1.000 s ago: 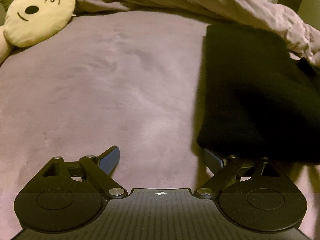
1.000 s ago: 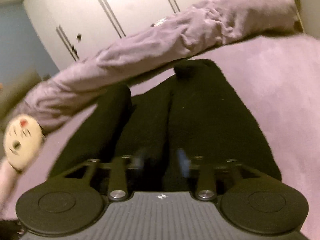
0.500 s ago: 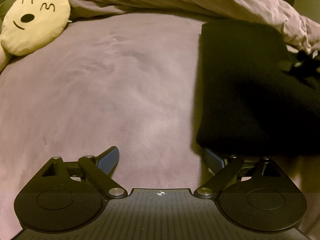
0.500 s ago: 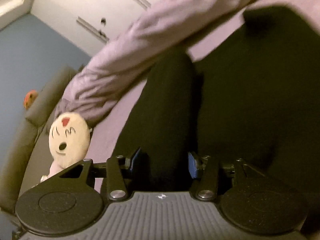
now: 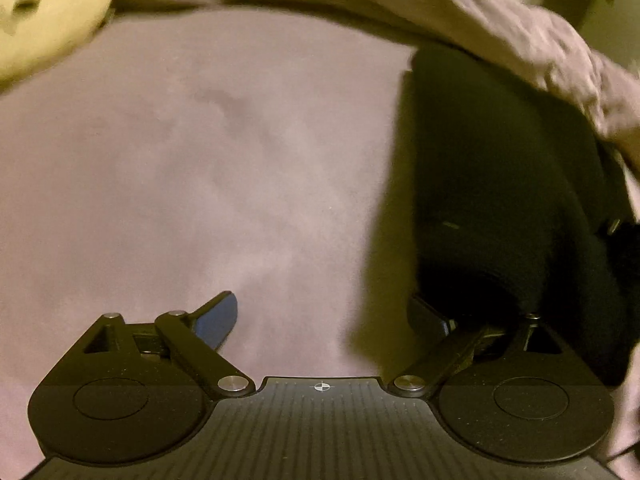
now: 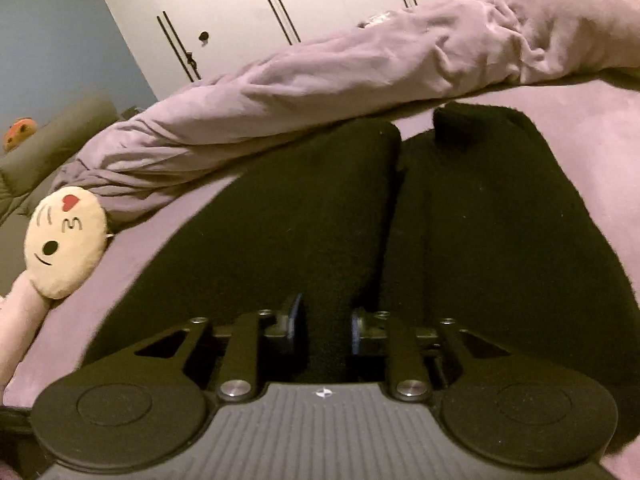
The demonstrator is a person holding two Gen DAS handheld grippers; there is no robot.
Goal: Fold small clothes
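The right gripper (image 6: 326,320) is sitting low over the black garment (image 6: 460,208), its jaws narrow and just having been opening, with a ridge of the dark cloth running up between the pads; whether they are pressing it I cannot tell. The left gripper (image 5: 332,316) is standing wide, its right finger tucked under the near edge of the garment, its left finger over bare bed (image 5: 200,160). The garment is lying spread on the purple bed. Beyond it a rumpled duvet (image 6: 360,68) is lying, with a face cushion (image 6: 64,246) to the left.
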